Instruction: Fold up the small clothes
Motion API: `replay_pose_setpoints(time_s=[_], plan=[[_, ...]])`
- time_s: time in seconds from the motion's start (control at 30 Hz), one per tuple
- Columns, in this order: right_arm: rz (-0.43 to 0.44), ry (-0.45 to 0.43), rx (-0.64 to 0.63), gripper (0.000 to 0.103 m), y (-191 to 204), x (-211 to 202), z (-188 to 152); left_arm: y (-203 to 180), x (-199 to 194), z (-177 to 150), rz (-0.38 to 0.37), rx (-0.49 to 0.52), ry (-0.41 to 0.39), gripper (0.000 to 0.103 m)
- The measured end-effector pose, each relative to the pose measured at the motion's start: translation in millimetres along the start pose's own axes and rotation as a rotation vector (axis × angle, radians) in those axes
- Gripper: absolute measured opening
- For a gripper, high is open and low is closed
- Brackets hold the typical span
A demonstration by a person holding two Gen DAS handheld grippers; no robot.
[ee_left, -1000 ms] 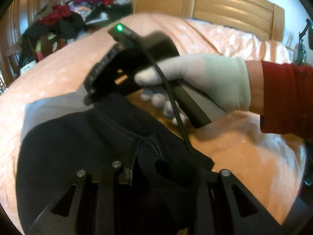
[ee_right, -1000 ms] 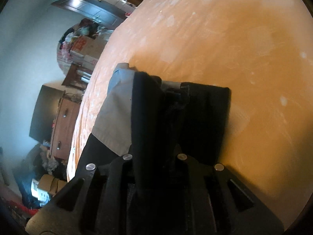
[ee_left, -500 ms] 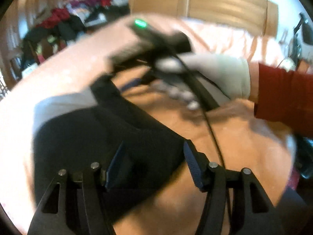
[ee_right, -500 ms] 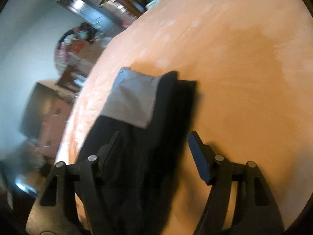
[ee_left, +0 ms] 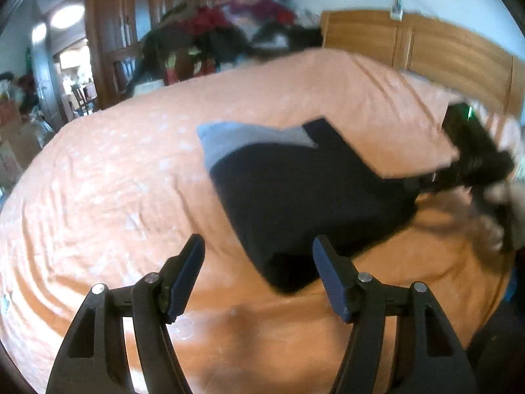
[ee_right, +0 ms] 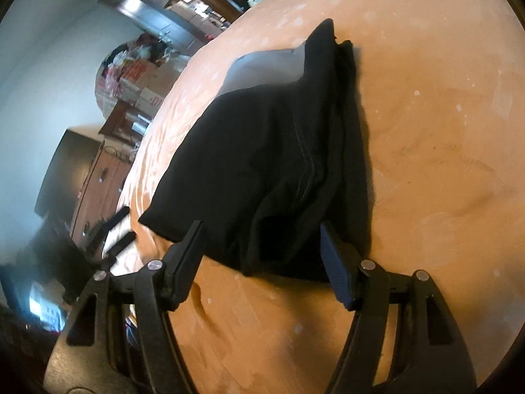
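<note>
1. Both my grippers are wide open right now, nothing between the fingers on either one.
2. Left gripper [ee_left: 257,267] sits just off the near corner of the folded garment [ee_left: 305,197]; its jaws are spread with bedspread showing between them, and the dark corner of the fabric pokes in near the right finger.
3. Right gripper [ee_right: 262,254] is right up at the garment's [ee_right: 272,164] edge, fingers apart on either side of the fold, not pinching it as far as I can see.
4. The garment itself is a black piece with a grey panel [ee_left: 242,141] at the far end, lying folded into a chunky bundle on the orange bedspread [ee_left: 108,184]. From the right wrist view you can see a line of pale stitching [ee_right: 303,164] running along the top layer.
5. In the left wrist view my other tool shows up blurred at the right edge, with a green light [ee_left: 469,111] on it.
6. Background: wooden headboard [ee_left: 443,52] and a heap of clothes [ee_left: 236,26] past the bed.
</note>
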State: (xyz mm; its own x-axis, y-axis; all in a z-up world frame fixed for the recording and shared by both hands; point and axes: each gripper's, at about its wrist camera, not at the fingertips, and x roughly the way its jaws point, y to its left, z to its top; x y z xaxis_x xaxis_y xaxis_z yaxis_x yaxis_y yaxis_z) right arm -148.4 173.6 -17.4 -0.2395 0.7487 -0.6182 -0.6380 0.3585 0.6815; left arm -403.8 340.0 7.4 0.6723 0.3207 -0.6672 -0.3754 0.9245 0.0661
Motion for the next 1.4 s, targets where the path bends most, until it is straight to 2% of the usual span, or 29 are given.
replay_pose_setpoints(time_s=[0.07, 0.1, 0.13, 0.17, 0.23, 0.3, 0.37, 0.43, 0.5, 0.6, 0.67, 0.73, 0.8, 0.87, 0.9, 0.97, 1.0, 1.03, 1.07, 1.1, 1.17, 1.23, 1.3, 1.37, 1.4], plan=[[0.000, 0.008, 0.018, 0.065, -3.9, 8.3, -1.1, -11.3, 16.6, -4.3, -0.015, 0.033, 0.036, 0.070], [-0.007, 0.018, 0.016, 0.055, -5.5, 14.1, -3.2, -16.1, 21.9, -7.7, -0.018, 0.048, 0.048, 0.070], [-0.029, 0.018, 0.007, 0.003, -10.4, 16.5, -5.9, -21.1, 28.8, -8.6, -0.021, 0.063, 0.058, 0.070], [-0.046, 0.014, 0.008, 0.002, -15.8, 18.3, -7.9, -25.6, 36.1, -5.7, -0.020, 0.077, 0.064, 0.070], [-0.016, -0.022, 0.053, 0.001, -29.6, 13.3, -12.8, -26.4, 51.7, -3.7, 0.006, 0.102, 0.067, 0.070], [-0.022, -0.044, 0.081, 0.001, -42.8, 9.7, -15.6, -12.9, 62.6, -1.3, 0.039, 0.081, 0.067, 0.069], [0.002, -0.060, 0.114, 0.001, -52.8, 5.7, -16.1, -0.2, 65.6, 0.1, 0.044, 0.094, 0.055, 0.075], [0.000, -0.060, 0.117, 0.000, -57.2, 7.5, -16.2, -2.1, 73.6, -9.4, 0.072, 0.200, 0.093, 0.078], [-0.013, -0.059, 0.112, 0.000, -59.9, 10.1, -17.9, -8.6, 84.5, -21.9, 0.062, 0.294, 0.154, 0.076], [-0.018, -0.065, 0.106, 0.000, -60.5, 9.7, -18.2, -13.1, 74.3, -17.2, 0.029, 0.328, 0.172, 0.070], [-0.014, -0.069, 0.107, 0.000, -62.1, 9.7, -17.9, -9.0, 55.0, -12.2, -0.049, 0.278, 0.168, 0.060], [0.002, -0.076, 0.110, 0.000, -65.7, 10.7, -21.0, 0.1, 24.0, -4.5, -0.107, 0.216, 0.100, 0.059], [0.007, -0.082, 0.110, 0.000, -66.4, 11.4, -22.6, 19.4, 0.3, 15.3, -0.146, 0.079, -0.015, 0.059], [0.009, -0.083, 0.112, 0.000, -65.5, 10.6, -23.7, 29.2, 1.1, 34.2, -0.153, 0.008, -0.091, 0.061], [0.010, -0.083, 0.115, 0.000, -65.9, 11.0, -23.9, 26.7, 16.9, 42.8, -0.155, 0.007, -0.092, 0.062], [0.015, -0.085, 0.120, 0.000, -66.7, 10.9, -24.4, 11.8, 58.0, 40.6, -0.118, 0.085, -0.026, 0.062], [0.012, -0.091, 0.123, 0.000, -67.5, 10.2, -24.8, -0.9, 101.1, 24.0, -0.094, 0.167, 0.097, 0.062], [0.016, -0.094, 0.129, 0.000, -68.7, 9.5, -24.6, -4.0, 124.9, 9.6, -0.096, 0.181, 0.164, 0.063], [0.012, -0.094, 0.128, 0.000, -68.5, 9.6, -25.5, -1.4, 134.7, 4.8, -0.111, 0.156, 0.170, 0.065], [0.008, -0.095, 0.126, 0.000, -67.9, 9.1, -27.0, 6.9, 133.4, 12.2, -0.132, 0.112, 0.179, 0.071], [-0.008, -0.087, 0.112, 0.000, -64.2, 9.3, -26.7, 15.0, 125.5, 20.2, -0.142, 0.068, 0.176, 0.074], [-0.037, -0.087, 0.092, 0.000, -56.5, 7.3, -25.1, 19.4, 109.3, 26.0, -0.151, 0.039, 0.144, 0.065], [-0.052, -0.102, 0.073, 0.003, -48.7, 1.1, -24.2, 24.1, 86.0, 35.4, -0.170, 0.003, 0.055, 0.063], [-0.066, -0.130, 0.065, 0.004, -43.5, -8.2, -24.1, 24.9, 77.0, 38.7, -0.171, -0.017, -0.002, 0.067], [-0.072, -0.135, 0.065, 0.004, -42.4, -9.9, -24.0, 19.3, 85.8, 34.6, -0.176, 0.004, 0.018, 0.073]])
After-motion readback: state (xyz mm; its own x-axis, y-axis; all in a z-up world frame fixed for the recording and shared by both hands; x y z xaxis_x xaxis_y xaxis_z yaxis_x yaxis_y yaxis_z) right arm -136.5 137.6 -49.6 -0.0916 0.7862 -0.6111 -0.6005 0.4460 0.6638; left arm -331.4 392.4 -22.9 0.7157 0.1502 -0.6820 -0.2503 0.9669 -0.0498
